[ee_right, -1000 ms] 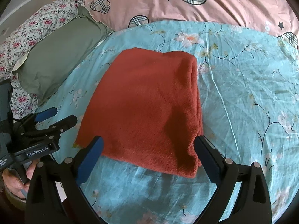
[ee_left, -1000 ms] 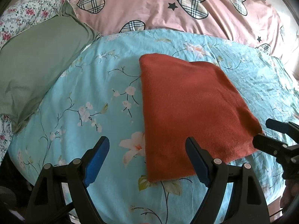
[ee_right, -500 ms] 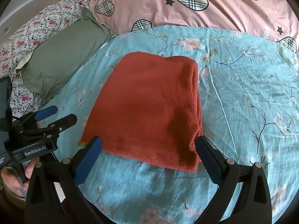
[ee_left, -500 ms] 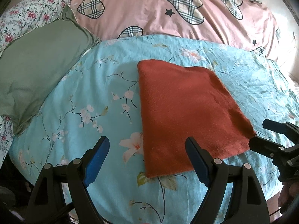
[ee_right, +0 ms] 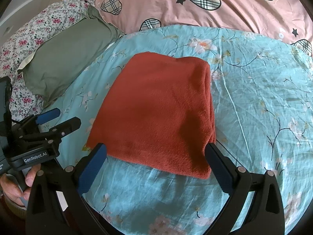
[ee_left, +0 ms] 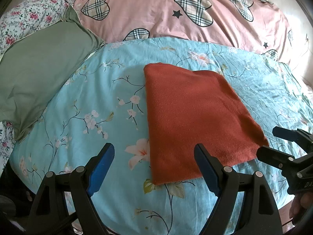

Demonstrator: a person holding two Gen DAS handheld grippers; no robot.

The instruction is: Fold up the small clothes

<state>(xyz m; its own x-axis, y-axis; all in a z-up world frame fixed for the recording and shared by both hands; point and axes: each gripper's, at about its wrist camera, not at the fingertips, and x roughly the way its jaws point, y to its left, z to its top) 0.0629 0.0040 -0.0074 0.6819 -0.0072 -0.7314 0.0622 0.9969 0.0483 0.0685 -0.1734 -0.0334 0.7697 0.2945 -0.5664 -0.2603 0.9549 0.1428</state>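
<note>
Both claws, left (ee_left: 154,168) and right (ee_right: 156,168), open and empty, have backed off slightly; folded red cloth (ee_right: 156,113) lies unmoved on bed (ee_right: 264,101). Fold likely complete.

Bed (ee_left: 121,201), as I see it past my tongs: covered by a light blue sheet (ee_right: 254,101) printed with pink blossoms and dark branches, creased in places.

Lying on it:
- One rust-red cloth (ee_left: 191,113), fuzzy, folded into a flat rectangle, its doubled edge along the right side in my right wrist view (ee_right: 160,113). It rests near the middle of the sheet.
- One plain olive-green pillow (ee_left: 39,74), to the far left, overlapping the sheet's edge.
- One pink quilt (ee_left: 176,15) with plaid hearts and small black stars, bunched along the far side.
- One white cover with red flowers (ee_right: 39,31), at the far left, behind the pillow.
</note>
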